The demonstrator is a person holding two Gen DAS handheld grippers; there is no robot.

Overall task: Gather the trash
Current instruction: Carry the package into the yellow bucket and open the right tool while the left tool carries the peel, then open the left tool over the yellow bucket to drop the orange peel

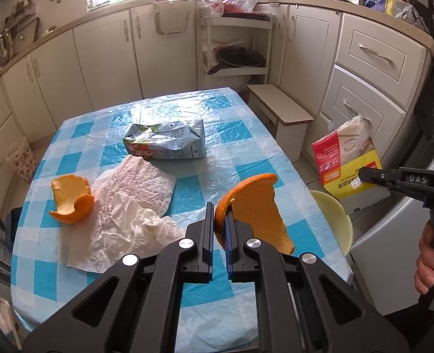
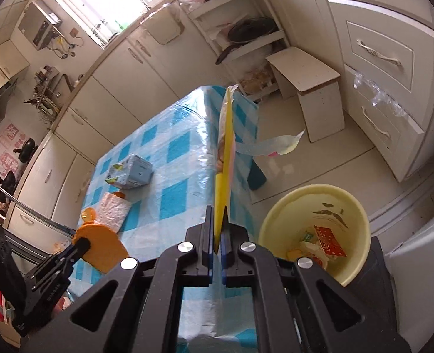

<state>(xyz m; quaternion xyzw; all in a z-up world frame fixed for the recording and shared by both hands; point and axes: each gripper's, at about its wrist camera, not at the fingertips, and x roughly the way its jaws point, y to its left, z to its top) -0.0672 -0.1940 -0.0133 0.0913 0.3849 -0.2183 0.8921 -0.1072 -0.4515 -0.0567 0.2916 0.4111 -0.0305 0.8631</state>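
My left gripper (image 1: 219, 223) is shut on a large piece of orange peel (image 1: 255, 206) and holds it above the table's right side; it also shows in the right wrist view (image 2: 100, 248). My right gripper (image 2: 217, 226) is shut on a yellow and red plastic wrapper (image 2: 224, 158), seen edge-on; in the left wrist view the wrapper (image 1: 346, 161) hangs beside the table above the yellow bin (image 1: 338, 223). The bin (image 2: 281, 217) holds some trash. On the checked table (image 1: 187, 194) lie a second orange peel (image 1: 71, 201), a crumpled paper towel (image 1: 128, 206) and a crushed carton (image 1: 165, 142).
A small white stool (image 1: 281, 117) stands beyond the table's right corner. Cream cabinets and drawers (image 1: 372, 67) line the back and right. A white shelf rack with a pan (image 1: 237, 56) stands behind the table. A dark block (image 2: 256, 176) lies on the floor by the table.
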